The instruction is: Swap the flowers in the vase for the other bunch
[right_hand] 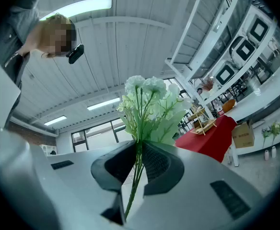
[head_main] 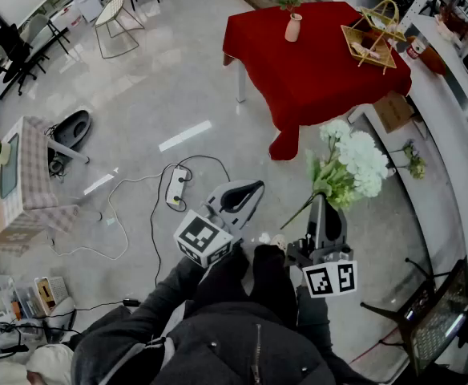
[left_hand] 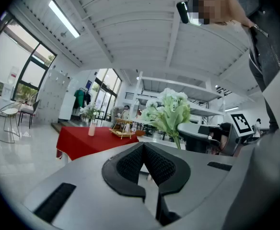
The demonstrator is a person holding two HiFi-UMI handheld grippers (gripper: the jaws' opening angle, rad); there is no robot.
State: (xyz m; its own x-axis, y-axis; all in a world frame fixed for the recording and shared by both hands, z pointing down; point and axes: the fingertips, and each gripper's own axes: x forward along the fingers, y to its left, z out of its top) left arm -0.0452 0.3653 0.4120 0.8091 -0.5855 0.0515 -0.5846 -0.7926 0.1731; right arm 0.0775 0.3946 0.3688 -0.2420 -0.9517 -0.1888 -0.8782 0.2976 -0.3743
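Head view: right gripper (head_main: 325, 205) tight on white bunch (head_main: 354, 164), left gripper (head_main: 248, 191) closed empty, wide floor (head_main: 150, 95) before red table (head_main: 318, 74).

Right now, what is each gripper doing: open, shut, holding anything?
Left gripper: shut, nothing between its jaws.
Right gripper: shut on the stems of the white flower bunch.
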